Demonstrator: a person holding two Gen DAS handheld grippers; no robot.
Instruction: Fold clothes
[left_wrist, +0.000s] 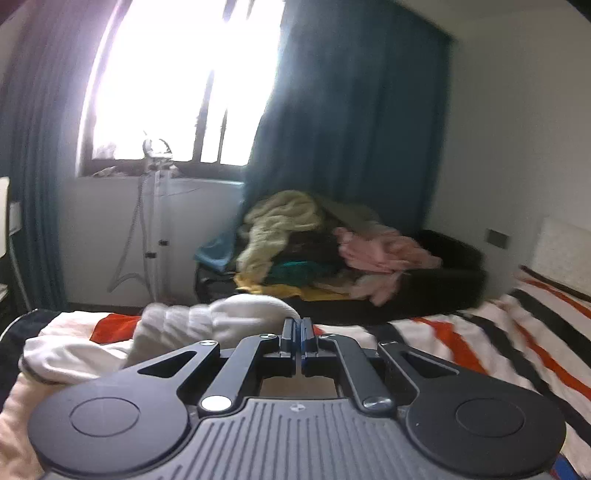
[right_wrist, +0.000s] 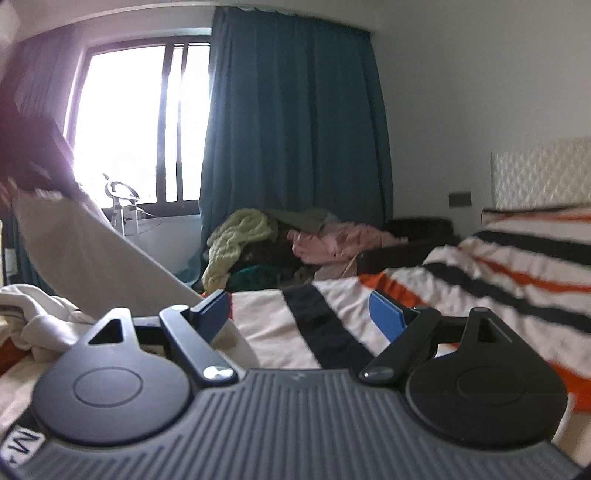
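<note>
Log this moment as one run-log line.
left gripper: shut on white garment | right gripper: open, empty, over striped blanket | fold: not done

Matt black plastic left gripper (left_wrist: 297, 332), soft ribbed white garment (left_wrist: 207, 321), fuzzy striped blanket (right_wrist: 480, 269), chunky knit sweater (right_wrist: 236, 240)

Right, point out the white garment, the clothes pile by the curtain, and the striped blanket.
white garment (left_wrist: 221, 317): left wrist view, on its ribbed fold.
clothes pile (right_wrist: 240, 236): right wrist view, on the pale green knit.
striped blanket (right_wrist: 317, 325): right wrist view, on a black stripe.
</note>
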